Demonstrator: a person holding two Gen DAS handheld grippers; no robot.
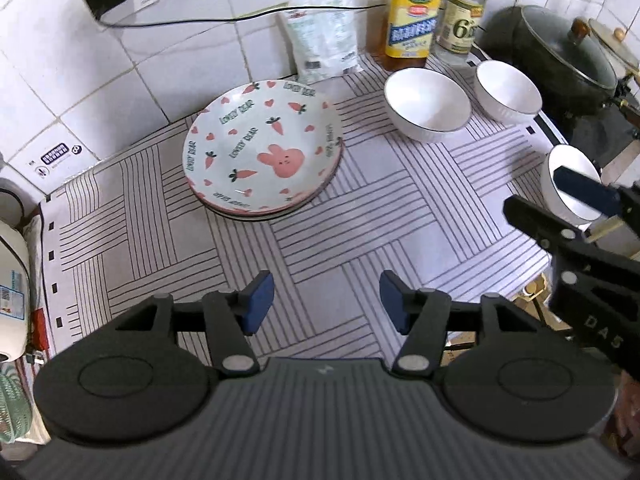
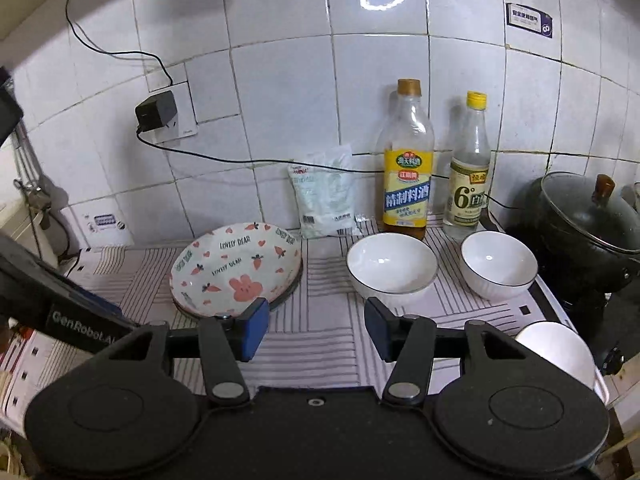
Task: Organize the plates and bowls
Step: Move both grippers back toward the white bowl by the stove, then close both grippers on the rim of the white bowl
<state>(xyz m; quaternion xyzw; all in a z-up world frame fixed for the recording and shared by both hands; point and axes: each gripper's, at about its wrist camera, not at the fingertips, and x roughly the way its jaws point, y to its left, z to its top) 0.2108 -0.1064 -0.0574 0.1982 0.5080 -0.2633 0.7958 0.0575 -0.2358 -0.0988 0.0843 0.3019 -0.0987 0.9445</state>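
Three white bowls sit on the striped counter mat point(image 1: 360, 216). Two are at the back: the wide bowl point(image 1: 426, 105) in front of the yellow-label cooking wine bottle point(image 1: 413, 20), and the smaller bowl point(image 1: 508, 92) just right of it, below the clear vinegar bottle point(image 1: 460, 20). Third bowl point(image 1: 570, 184) is at the mat's right edge, near the stove.

Stack of bunny-and-carrot plates point(image 1: 262, 152) is at back left of the mat, close to the tiled wall, top plate reading "LOVELY BEAR"; more rims show under it, exact count can't tell. A white salt-type packet point(image 1: 324, 32) leans on the wall btwn plates and bottles. Black lidded wok point(image 1: 568, 52) is far right. A black charger point(image 2: 156, 112) is plugged into the wall socket, cable running along the tiles.

L gripper point(image 1: 326, 304): jaws apart, nothing btwn the blue pads, above bare mat in front of the plates.

R gripper point(image 2: 316, 330): also released, pads clear of everything, nothing held. From the left wrist cam it point(image 1: 560, 204) overlaps the third bowl at right; whether a finger touches the bowl, can't tell.
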